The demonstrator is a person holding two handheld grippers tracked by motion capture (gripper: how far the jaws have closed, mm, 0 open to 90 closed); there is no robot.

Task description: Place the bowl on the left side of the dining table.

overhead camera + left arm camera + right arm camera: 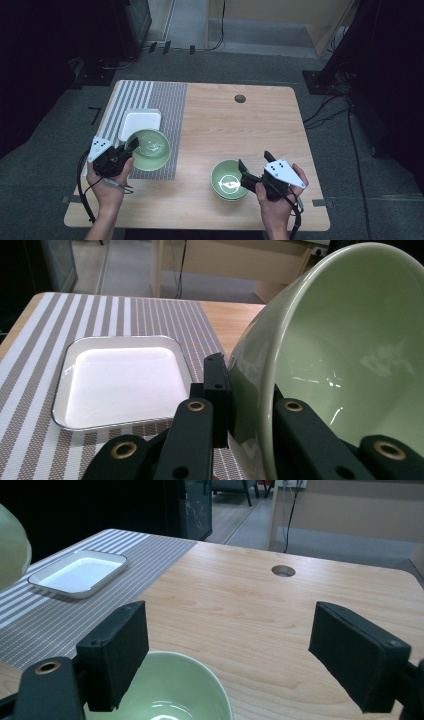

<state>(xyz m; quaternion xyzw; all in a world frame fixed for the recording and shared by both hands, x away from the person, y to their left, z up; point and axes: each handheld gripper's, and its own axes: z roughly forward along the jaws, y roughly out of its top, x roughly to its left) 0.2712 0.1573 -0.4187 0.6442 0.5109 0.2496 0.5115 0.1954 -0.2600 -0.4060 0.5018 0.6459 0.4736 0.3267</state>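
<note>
The lifted bowl (340, 365) is running off the left gripper view's top and right edges. The other bowl (170, 690) is being cut by the right gripper view's bottom edge.

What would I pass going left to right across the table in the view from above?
Left gripper, clamped on the rim of a green bowl over the striped mat → second green bowl on bare wood → right gripper, jaws open.

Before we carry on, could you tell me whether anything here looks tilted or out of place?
Yes: the left gripper clamps the rim of one green bowl, tipping it above the striped mat. The other bowl sits level on the table; nothing has spilled.
</note>
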